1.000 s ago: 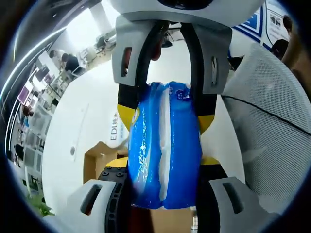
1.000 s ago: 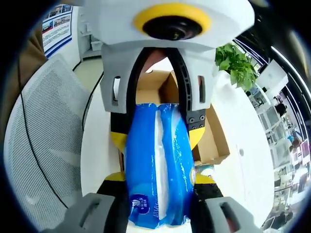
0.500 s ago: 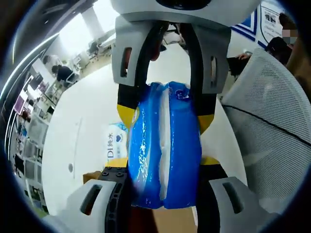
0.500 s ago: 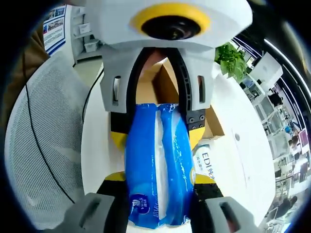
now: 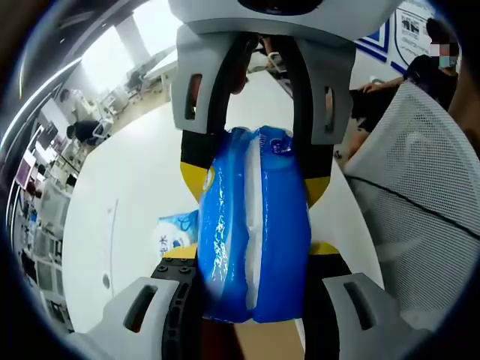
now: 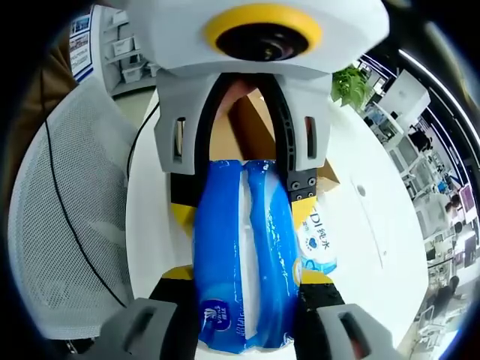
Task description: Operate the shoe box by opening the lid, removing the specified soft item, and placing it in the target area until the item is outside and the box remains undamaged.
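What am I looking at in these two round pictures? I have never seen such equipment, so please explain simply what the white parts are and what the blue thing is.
A person holds two hand-held grippers, each carrying its own fisheye camera. In the left gripper view, the left gripper rises from below and the other gripper faces it from the top; the right gripper view mirrors this around the right gripper. Both are clamped on one soft blue plastic tissue pack, held between them above a white table. On the table lie a second, pale blue-and-white pack and a brown cardboard box, partly hidden. A grey mesh chair stands beside the table.
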